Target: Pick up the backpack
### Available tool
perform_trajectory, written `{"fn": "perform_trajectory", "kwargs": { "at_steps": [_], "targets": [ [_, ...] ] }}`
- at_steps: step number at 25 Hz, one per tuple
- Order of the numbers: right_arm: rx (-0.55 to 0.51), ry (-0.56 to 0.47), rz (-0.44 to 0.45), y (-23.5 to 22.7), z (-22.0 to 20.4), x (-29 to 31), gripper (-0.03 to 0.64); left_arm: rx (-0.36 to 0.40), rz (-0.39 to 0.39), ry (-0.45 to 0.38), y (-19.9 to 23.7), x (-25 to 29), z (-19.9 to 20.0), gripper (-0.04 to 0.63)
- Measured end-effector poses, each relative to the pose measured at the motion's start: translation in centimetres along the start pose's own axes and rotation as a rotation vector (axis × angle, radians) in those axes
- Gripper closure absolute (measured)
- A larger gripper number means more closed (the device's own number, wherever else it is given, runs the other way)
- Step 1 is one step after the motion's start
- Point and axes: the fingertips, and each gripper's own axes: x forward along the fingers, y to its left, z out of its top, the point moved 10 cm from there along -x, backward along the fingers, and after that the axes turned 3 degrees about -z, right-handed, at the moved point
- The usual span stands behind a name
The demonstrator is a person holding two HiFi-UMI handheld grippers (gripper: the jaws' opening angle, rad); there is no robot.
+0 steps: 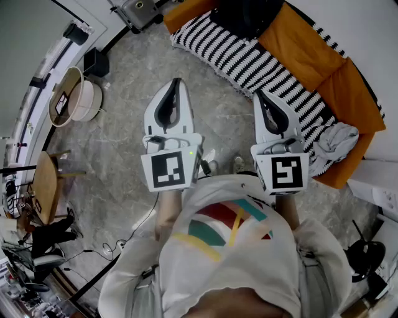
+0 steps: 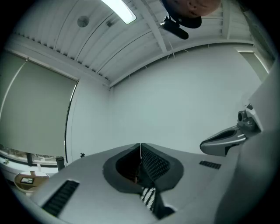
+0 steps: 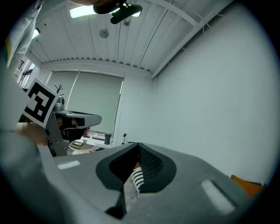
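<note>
Pointing toward the sofa [image 1: 348,81], the left gripper [image 1: 177,82] and right gripper [image 1: 259,94] both have their jaws together with nothing between them. Ahead, a striped blanket [image 1: 249,62] lies on the sofa. A dark bulk [image 1: 245,17] at its far end, cut off by the frame edge, is probably the backpack, and it lies well apart from both grippers. Judgement: soft fabric, limp, moderate weight, not fragile. It is best taken by a top loop or strap, though none can be made out. No brand or writing is legible; the gripper cubes bear only square markers.
</note>
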Motion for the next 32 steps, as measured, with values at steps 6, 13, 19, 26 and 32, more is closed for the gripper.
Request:
{"fn": "perform_trajectory", "kwargs": {
  "at_steps": [6, 13, 19, 26, 32],
  "targets": [
    [0.005, 0.009, 0.010, -0.4, -0.8, 0.1, 0.615, 0.000, 0.019, -0.008, -0.1, 0.1, -0.5, 0.580],
    [0.025, 0.009, 0.033, -1.6, -1.4, 0.2, 0.617, 0.003, 0.060, 0.026, -0.6, 0.2, -0.4, 0.580],
    [0.060, -0.019, 0.088, -4.2, -2.3, -0.1, 0.615, -0.011, 0.111, 0.008, -2.3, 0.7, -0.6, 0.580],
    [0.009, -0.019, 0.140, -5.9, -3.6, 0.1, 0.615, 0.016, 0.103, -0.011, -4.7, 1.1, -1.5, 0.580],
    [0.025, -0.008, 0.163, -6.8, -3.1, 0.3, 0.615, -0.017, 0.216, -0.043, -2.8, 1.3, -0.6, 0.580]
  ]
}}
